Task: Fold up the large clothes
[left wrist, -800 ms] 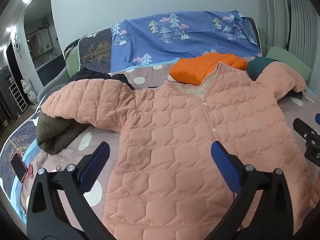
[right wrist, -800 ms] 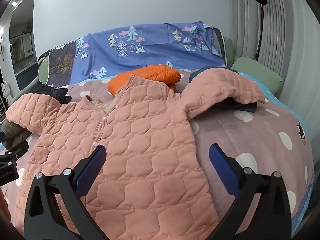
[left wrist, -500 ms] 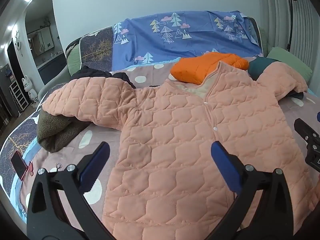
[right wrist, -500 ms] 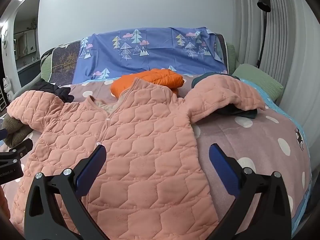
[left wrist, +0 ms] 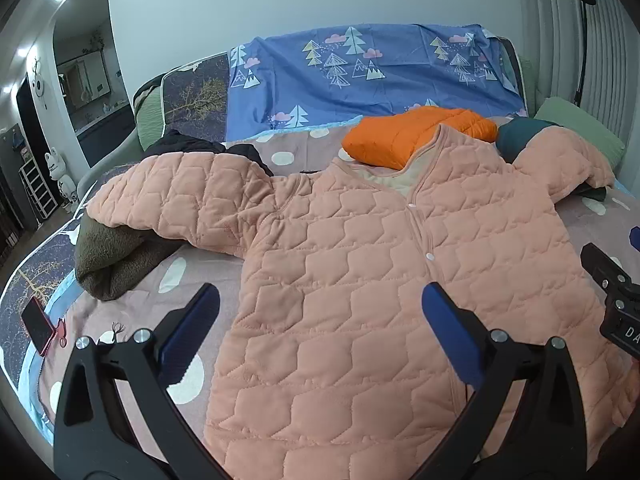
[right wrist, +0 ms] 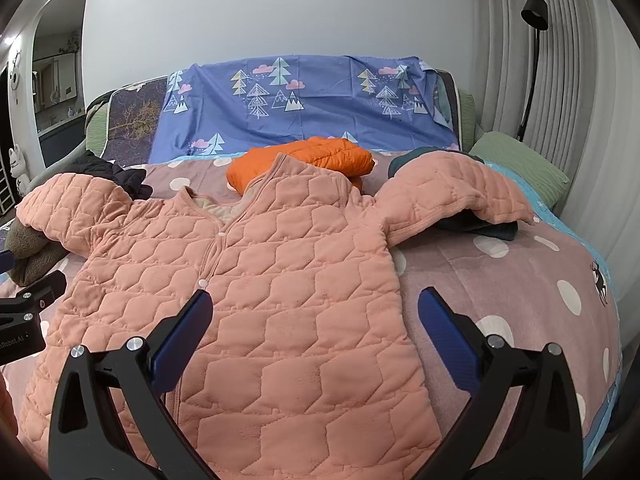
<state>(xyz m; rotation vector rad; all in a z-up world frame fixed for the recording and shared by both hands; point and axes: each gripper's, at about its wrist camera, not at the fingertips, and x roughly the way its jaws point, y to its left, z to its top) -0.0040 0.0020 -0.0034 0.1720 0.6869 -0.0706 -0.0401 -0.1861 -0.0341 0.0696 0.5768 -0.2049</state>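
Bed (left wrist: 616,204) filled both views, polka-dot cover, blue tree-print sheet (left wrist: 360,76) draped at the head end. Pink quilted jacket (left wrist: 380,280) lay flat, front up, snaps closed, across the bed's middle, sleeves spread toward either side edge. Orange padded garment (left wrist: 400,136) sat folded beyond the collar, near the head end. Brown fleece bundle (left wrist: 108,256) lay under the jacket's sleeve at one side edge. I saw the left gripper (left wrist: 320,308) with fingers spread wide, empty, above the jacket's hem; right gripper (right wrist: 314,308) likewise spread, gripping nothing. Phone (left wrist: 38,324) lay near the bed's edge.
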